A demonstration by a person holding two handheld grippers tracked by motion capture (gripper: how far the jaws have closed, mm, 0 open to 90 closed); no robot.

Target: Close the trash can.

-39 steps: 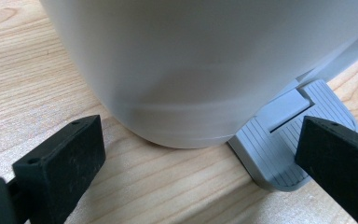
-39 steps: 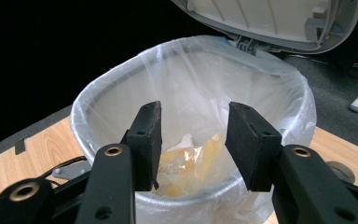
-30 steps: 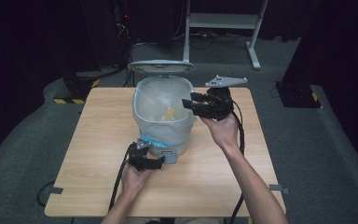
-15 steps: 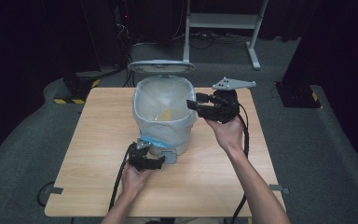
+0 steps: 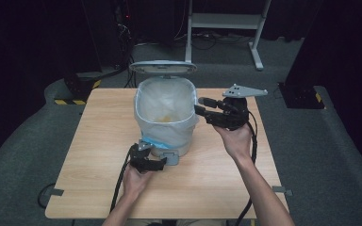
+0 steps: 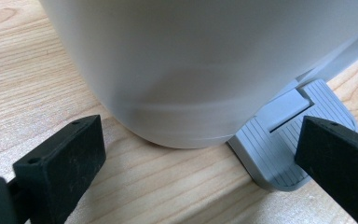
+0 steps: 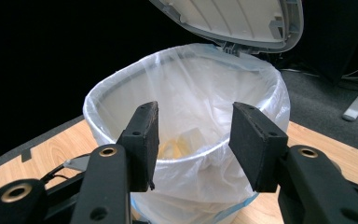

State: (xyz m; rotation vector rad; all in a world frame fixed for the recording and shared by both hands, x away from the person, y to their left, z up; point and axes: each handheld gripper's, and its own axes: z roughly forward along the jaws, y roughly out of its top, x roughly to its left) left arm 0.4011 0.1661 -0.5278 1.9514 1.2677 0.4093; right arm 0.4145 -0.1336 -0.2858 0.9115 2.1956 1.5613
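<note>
We see a white pedal bin (image 5: 166,117) standing mid-surface on the wooden surface (image 5: 89,155), its lid (image 5: 163,67) raised and a clear liner (image 7: 200,84) folded over its rim; yellowish scraps (image 7: 177,144) lie inside; the left gripper (image 5: 147,160) rests low at the bin's base, jaws wide, one over the grey pedal (image 6: 289,149); the right gripper (image 5: 206,107) hovers just beside the rim, jaws parted halfway with nothing between them.
</note>
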